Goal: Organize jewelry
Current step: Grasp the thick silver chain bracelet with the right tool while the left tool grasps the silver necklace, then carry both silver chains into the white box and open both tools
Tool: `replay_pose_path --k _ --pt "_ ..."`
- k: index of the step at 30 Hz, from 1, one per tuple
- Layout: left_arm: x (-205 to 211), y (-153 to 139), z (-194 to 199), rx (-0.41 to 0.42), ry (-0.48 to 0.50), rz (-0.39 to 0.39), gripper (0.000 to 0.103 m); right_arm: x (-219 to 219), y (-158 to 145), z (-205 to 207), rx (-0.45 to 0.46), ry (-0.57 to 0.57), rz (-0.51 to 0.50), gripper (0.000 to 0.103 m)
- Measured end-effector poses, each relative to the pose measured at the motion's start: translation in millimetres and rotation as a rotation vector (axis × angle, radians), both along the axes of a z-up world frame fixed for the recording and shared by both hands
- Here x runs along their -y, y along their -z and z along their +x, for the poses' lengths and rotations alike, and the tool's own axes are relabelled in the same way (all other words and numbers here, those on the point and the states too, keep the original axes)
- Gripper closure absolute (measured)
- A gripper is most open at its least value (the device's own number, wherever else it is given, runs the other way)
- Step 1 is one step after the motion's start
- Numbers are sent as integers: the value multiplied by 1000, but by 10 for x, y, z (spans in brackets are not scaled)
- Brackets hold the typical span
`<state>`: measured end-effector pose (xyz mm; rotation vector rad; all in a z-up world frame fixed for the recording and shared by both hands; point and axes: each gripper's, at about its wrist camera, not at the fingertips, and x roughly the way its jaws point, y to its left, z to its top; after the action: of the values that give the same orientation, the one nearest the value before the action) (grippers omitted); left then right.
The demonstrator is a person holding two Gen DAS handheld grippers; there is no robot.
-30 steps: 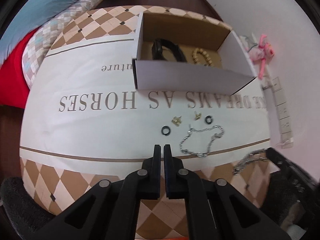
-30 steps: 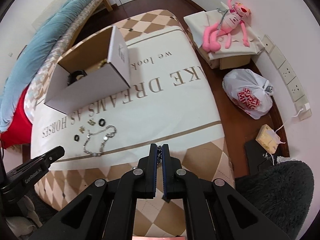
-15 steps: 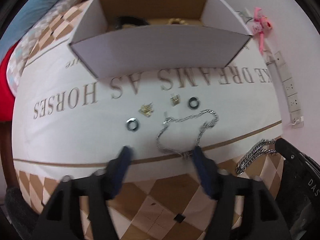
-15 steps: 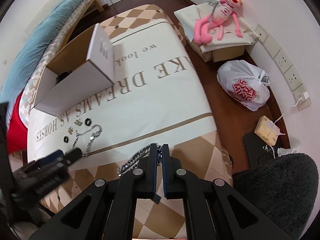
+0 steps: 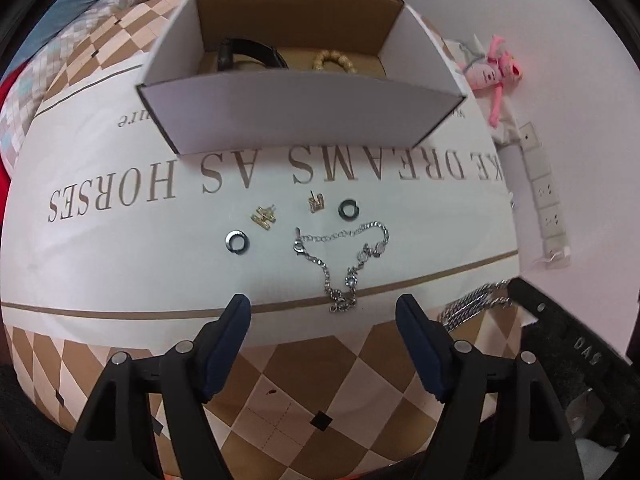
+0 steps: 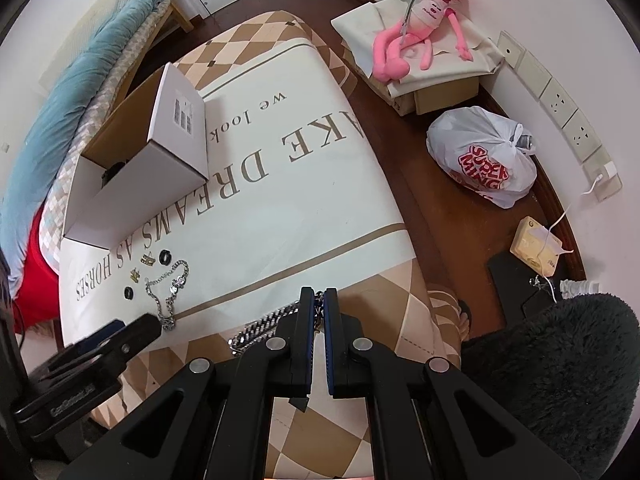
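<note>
A thin silver bracelet (image 5: 344, 258) lies on the printed tablecloth (image 5: 100, 264), with two dark rings (image 5: 237, 241) (image 5: 349, 209) and two gold earrings (image 5: 264, 216) (image 5: 316, 202) beside it. My left gripper (image 5: 322, 308) is open just in front of the bracelet's near end. Behind stands an open white cardboard box (image 5: 296, 120) holding a black band (image 5: 256, 52) and a beaded bracelet (image 5: 334, 60). My right gripper (image 6: 319, 300) is shut on a thick silver chain (image 6: 260, 330) that hangs to its left, also seen in the left wrist view (image 5: 472, 308).
A pink plush toy (image 6: 416, 24) lies on a covered box by the wall. A white plastic bag (image 6: 484, 160) and a small yellow box (image 6: 536, 246) sit on the wood floor. A dark fuzzy seat (image 6: 560, 380) is at the right. Bedding (image 6: 72, 100) lies behind the table.
My left gripper opened wide and moved forward over the table toward the thin bracelet. My right gripper lifted slightly, with the thick chain now hanging in view from its shut fingers.
</note>
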<state>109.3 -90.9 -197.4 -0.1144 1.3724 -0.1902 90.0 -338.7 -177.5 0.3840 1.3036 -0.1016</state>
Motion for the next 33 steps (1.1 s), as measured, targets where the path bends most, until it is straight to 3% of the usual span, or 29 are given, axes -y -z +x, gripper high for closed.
replay_pose_path --k 2,9,10,13,22,33 --pt "21 86 -5 -26 16 25 30 2 9 9 0 7 2 98" --pt "303 117 102 35 76 161 32 -20 71 -13 -15 6 -3 98" --pt "324 114 100 59 87 180 42 -24 78 -19 -17 5 -4 98" --pt "379 74 134 91 110 169 96 -47 81 -25 -18 1 -12 98" --pt "-121 -44 -11 85 38 71 97 -121 -1 -29 5 -23 -12 98" --pt "-653 -625 -292 153 -31 -44 97 -298 -284 -26 65 -81 20 98"
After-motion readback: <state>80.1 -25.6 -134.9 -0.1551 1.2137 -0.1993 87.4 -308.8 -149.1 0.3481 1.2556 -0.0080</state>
